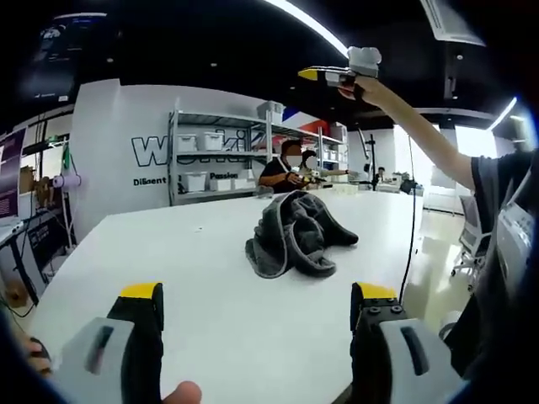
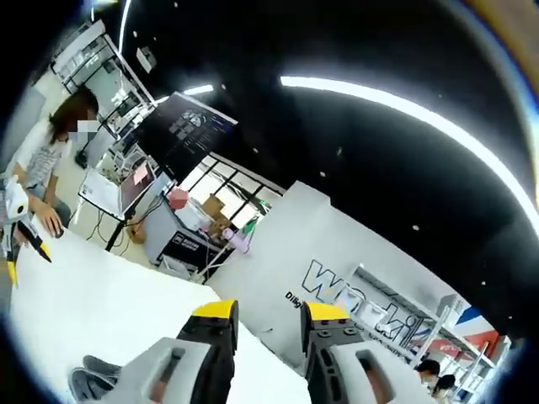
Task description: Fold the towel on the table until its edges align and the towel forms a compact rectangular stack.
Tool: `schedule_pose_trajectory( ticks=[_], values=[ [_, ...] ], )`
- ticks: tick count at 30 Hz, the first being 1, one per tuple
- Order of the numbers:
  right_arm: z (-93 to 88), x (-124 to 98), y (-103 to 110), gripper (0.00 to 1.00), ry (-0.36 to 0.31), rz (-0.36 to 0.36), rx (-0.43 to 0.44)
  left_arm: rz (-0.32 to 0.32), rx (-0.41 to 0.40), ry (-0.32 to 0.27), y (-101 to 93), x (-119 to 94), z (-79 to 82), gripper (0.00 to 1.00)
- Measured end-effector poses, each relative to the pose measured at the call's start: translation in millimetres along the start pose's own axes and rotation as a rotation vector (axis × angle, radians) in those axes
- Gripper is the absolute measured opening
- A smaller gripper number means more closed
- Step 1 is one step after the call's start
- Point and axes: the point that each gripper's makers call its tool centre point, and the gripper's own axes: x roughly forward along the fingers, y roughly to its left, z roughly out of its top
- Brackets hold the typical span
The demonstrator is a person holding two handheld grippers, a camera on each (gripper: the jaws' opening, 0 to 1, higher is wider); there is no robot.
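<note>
A grey towel (image 1: 293,233) lies crumpled in a heap on the white table (image 1: 194,278), past its middle. My left gripper (image 1: 257,313) hovers low over the near part of the table, a good way short of the towel, open wide with nothing between its jaws. In the left gripper view a person's raised arm holds my right gripper (image 1: 344,72) high above the table. The right gripper view is tilted toward the ceiling; there my right gripper (image 2: 269,326) stands open and empty. A dark fold of the towel (image 2: 87,373) shows at the bottom left of that view.
Shelving with white bins (image 1: 221,160) and seated people (image 1: 282,171) stand behind the table's far edge. The person's body (image 1: 505,252) is at the table's right side. In the right gripper view another person (image 2: 40,164) sits at the table, next to a white and yellow tool (image 2: 14,225).
</note>
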Motion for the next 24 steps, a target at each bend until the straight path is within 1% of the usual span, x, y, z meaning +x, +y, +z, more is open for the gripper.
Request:
schedule_pose_trajectory(
  ticks=[1, 2, 4, 5, 7, 9, 11, 13, 14, 15, 18, 21, 23, 24],
  values=[
    [-10.4, -7.9, 3.8, 0.35, 0.029, 0.02, 0.046, -0.005, 0.001, 0.001, -1.1, 2.1, 0.1, 0.95],
    [-15.8, -11.9, 6.7, 0.41, 0.046, 0.034, 0.072, -0.01, 0.001, 0.003, -2.2, 4.3, 0.0, 0.95],
    [-33.0, -23.8, 15.6, 0.5, 0.106, 0.08, 0.1, -0.021, 0.004, 0.01, -5.0, 8.9, -0.8, 0.95],
    [-42.3, -30.5, 17.0, 0.53, 0.139, 0.077, 0.106, -0.026, 0.006, 0.014, -6.6, 11.2, -1.3, 0.95],
    [-54.7, -43.3, 19.6, 0.57, 0.162, 0.06, 0.098, -0.04, 0.007, 0.019, -10.2, 15.5, -2.2, 0.95],
    [-66.8, -57.0, 27.5, 0.63, 0.185, 0.068, 0.092, -0.052, 0.007, 0.024, -13.8, 19.0, -3.1, 0.95],
    [-82.7, -73.9, 38.3, 0.68, 0.223, 0.085, 0.115, -0.058, 0.008, 0.028, -16.4, 21.7, -3.3, 0.95],
    [-94.6, -87.4, 49.4, 0.7, 0.254, 0.112, 0.133, -0.062, 0.008, 0.03, -17.3, 23.2, -3.2, 0.95],
    [-96.3, -89.5, 51.1, 0.72, 0.257, 0.114, 0.137, -0.063, 0.008, 0.033, -17.4, 23.9, -3.6, 0.95],
    [-104.5, -100.7, 63.2, 0.74, 0.272, 0.127, 0.162, -0.063, 0.009, 0.036, -17.1, 24.6, -3.7, 0.95],
    [-116.2, -116.0, 80.5, 0.77, 0.293, 0.147, 0.207, -0.062, 0.006, 0.042, -16.4, 26.2, -4.9, 0.95],
    [-131.2, -133.5, 101.6, 0.8, 0.374, 0.204, 0.286, -0.062, 0.007, 0.053, -16.0, 27.3, -6.6, 0.95],
    [-134.8, -143.1, 115.3, 0.81, 0.393, 0.242, 0.328, -0.063, 0.011, 0.06, -16.0, 27.7, -7.4, 0.95],
    [-135.3, -146.5, 118.9, 0.81, 0.386, 0.243, 0.336, -0.064, 0.012, 0.062, -16.1, 27.8, -7.5, 0.95]
  ],
)
